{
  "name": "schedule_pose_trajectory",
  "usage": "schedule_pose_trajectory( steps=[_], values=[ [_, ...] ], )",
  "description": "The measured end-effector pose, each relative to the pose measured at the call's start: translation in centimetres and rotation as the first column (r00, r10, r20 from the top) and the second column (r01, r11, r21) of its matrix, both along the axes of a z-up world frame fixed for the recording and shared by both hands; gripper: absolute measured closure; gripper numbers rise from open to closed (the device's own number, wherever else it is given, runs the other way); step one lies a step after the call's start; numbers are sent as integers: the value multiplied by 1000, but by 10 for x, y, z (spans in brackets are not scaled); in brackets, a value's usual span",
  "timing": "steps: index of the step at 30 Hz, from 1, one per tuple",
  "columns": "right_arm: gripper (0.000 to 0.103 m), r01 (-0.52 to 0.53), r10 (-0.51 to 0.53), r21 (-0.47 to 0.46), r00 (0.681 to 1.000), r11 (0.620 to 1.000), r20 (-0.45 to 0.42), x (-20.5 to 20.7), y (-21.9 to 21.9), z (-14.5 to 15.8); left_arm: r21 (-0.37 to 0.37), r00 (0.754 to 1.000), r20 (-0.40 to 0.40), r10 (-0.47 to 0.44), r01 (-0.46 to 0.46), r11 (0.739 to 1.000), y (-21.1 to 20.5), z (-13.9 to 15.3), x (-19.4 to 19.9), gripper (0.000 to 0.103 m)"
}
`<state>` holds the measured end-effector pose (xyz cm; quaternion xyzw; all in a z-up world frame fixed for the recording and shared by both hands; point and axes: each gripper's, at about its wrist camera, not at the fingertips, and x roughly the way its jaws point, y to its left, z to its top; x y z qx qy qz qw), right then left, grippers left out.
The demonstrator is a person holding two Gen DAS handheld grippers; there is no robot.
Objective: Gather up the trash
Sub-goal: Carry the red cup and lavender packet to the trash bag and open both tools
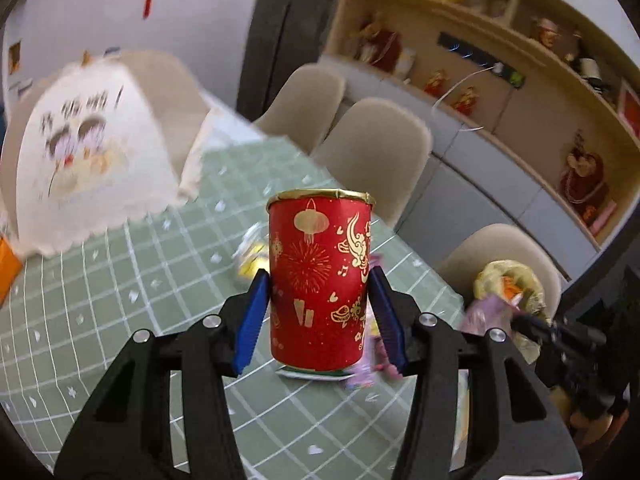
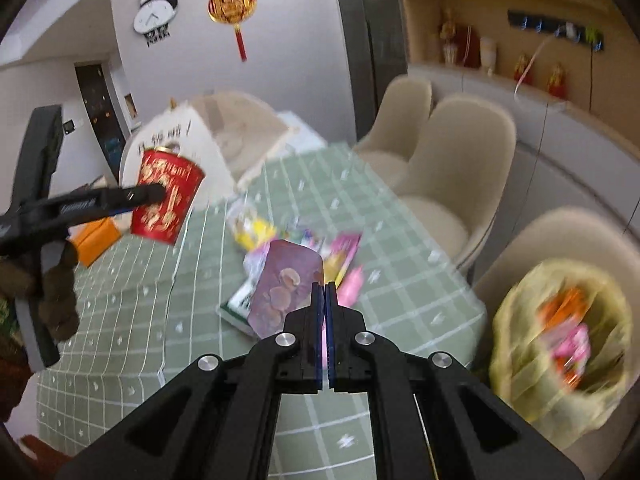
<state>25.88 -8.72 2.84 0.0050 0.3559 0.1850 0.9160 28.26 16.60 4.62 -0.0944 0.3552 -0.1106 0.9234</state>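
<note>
The left tool (image 1: 318, 312) is clamped on the red paper cup (image 1: 320, 280), held upright above the green checked counter (image 1: 120, 300); its contents cannot be seen. The right tool (image 2: 325, 300) is pressed together on a flat purple packet (image 2: 286, 288), above loose wrappers (image 2: 340, 256) lying on the counter. Only the right wrist view looks into the yellow trash bag (image 2: 560, 320), which holds orange and pink wrappers, beside the counter's edge.

glossy red paper cup (image 1: 319, 280) with gold foil; matt checked tablecloth (image 1: 140, 280).
</note>
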Motion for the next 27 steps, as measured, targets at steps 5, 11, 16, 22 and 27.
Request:
schedule_pose_trajectory(
  steps=[5,11,16,22,27],
  values=[
    [99,34,-34,-6,995,999,96,-3,-35,40,-2,996,72,-54,55,998,-40,27,-6,54],
    [99,115,-114,3,984,993,135,-10,-99,60,-23,986,103,-129,132,991,-101,41,2,54],
    [99,194,-192,6,969,981,155,-18,-159,66,-101,972,70,-223,229,968,-159,38,22,54],
    [99,316,-310,-4,932,949,188,-23,-238,72,-185,934,23,-356,353,917,-236,26,47,53],
    [99,414,-400,-32,895,910,195,-31,-294,71,-215,867,-59,-494,473,855,-311,-5,60,52]
  ],
)
